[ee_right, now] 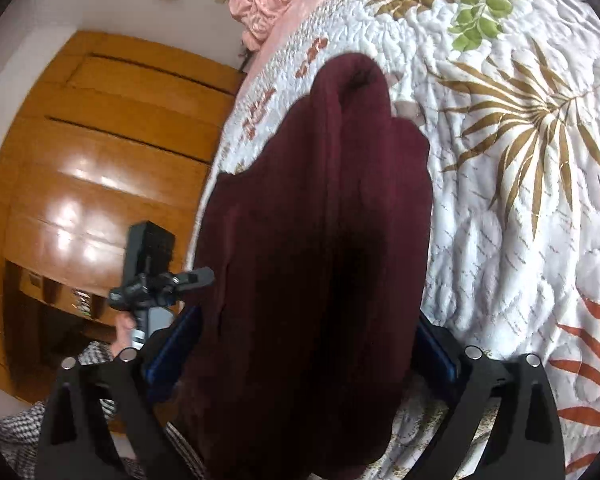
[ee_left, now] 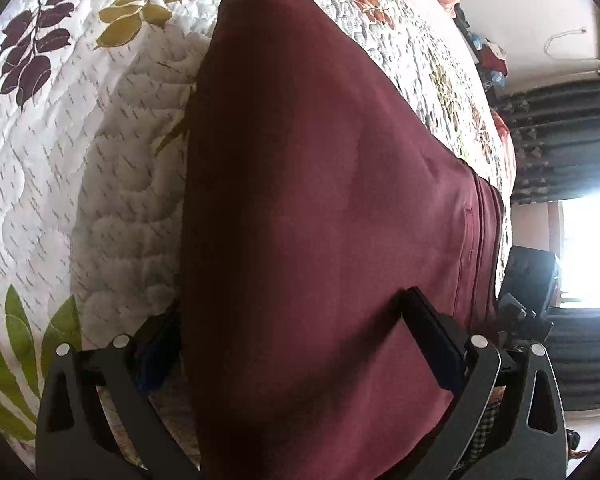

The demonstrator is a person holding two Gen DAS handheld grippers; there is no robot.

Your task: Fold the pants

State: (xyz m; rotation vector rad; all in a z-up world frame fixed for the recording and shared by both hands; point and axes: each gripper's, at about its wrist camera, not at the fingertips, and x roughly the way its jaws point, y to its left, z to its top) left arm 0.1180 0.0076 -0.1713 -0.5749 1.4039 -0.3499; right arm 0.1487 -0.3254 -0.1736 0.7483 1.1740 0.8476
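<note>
The left gripper (ee_left: 296,344) at the bottom of its frame has its fingers wide apart with the maroon pants (ee_left: 324,208) filling the gap between them; whether it pinches the cloth cannot be told. The fabric runs from bottom centre up toward the top centre, lifted over the white leaf-print quilt (ee_left: 60,160). In the right wrist view, the right gripper (ee_right: 300,354) likewise straddles the pants (ee_right: 320,240), which stretch upward, bunched in folds. No readable writing shows. A wooden wardrobe (ee_right: 112,152) fills the left.
</note>
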